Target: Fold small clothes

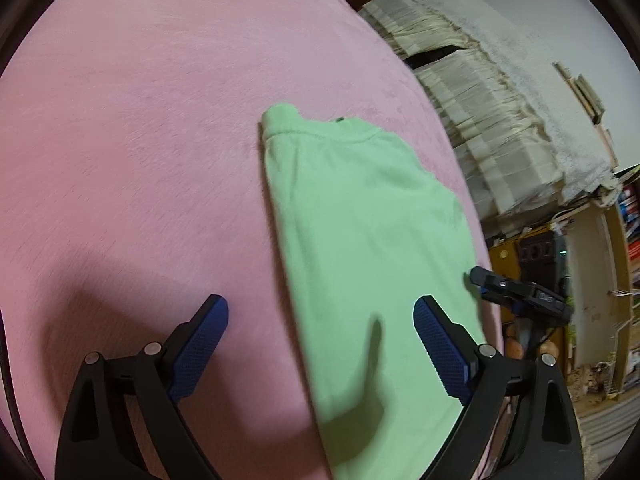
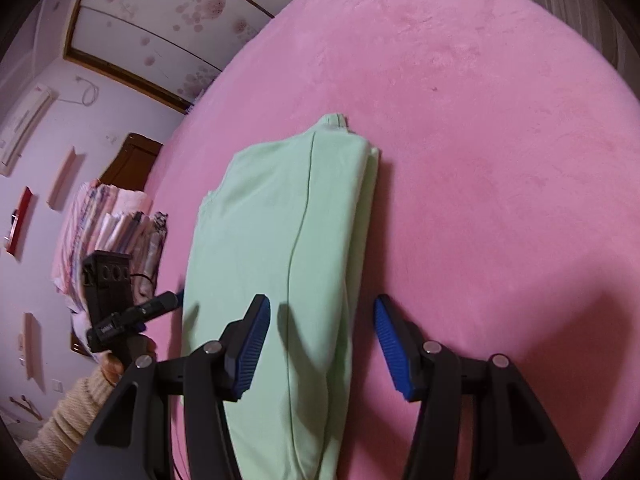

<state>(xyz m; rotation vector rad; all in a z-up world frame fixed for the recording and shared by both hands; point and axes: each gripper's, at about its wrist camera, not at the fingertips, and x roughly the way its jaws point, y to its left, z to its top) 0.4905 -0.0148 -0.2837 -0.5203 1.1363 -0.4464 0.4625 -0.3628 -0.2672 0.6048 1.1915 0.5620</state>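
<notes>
A light green garment [image 1: 360, 220] lies folded into a long narrow strip on the pink bed cover [image 1: 140, 120], collar end farthest from me. My left gripper [image 1: 320, 312] is open wide just above the near end, straddling the strip's left edge, one blue pad over pink cover and one over green cloth. In the right wrist view the garment [image 2: 272, 220] shows a lengthwise seam. My right gripper [image 2: 320, 308] is open over its right edge with nothing pinched. Each gripper shows in the other's view: the right gripper [image 1: 478, 276] and the left gripper [image 2: 164, 302].
The pink bed cover [image 2: 480, 160] stretches wide around the garment. Cream folded bedding [image 1: 480, 100] is stacked beyond the bed's right edge, with cluttered shelves [image 1: 628, 220] behind. A striped bedding pile [image 2: 116, 232] lies off the left edge. A cream knitted sleeve [image 2: 76, 408] holds the left gripper.
</notes>
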